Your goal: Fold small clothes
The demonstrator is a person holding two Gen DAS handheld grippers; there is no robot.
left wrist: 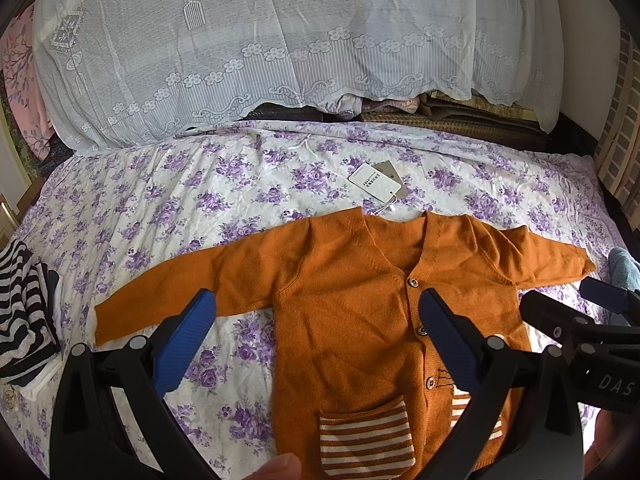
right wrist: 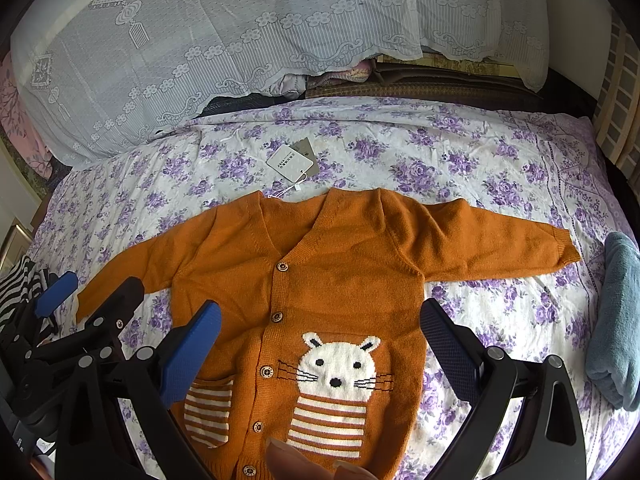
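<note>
An orange knit baby cardigan [left wrist: 344,280] lies flat and face up on the floral bedsheet, sleeves spread; it also shows in the right wrist view [right wrist: 328,264], with a white cat face [right wrist: 340,364] and striped pockets. Its paper hang tag [left wrist: 376,182] lies above the collar. My left gripper [left wrist: 316,340] is open and empty, hovering over the garment's left half. My right gripper [right wrist: 320,344] is open and empty over the lower body; it also shows in the left wrist view [left wrist: 568,312]. The left gripper shows at the left of the right wrist view [right wrist: 92,300].
A black-and-white striped garment [left wrist: 20,308] lies at the bed's left edge. A folded blue-grey cloth [right wrist: 616,320] lies at the right edge. White lace-covered bedding [left wrist: 240,40] is piled at the far side. The purple floral sheet [left wrist: 160,200] covers the bed.
</note>
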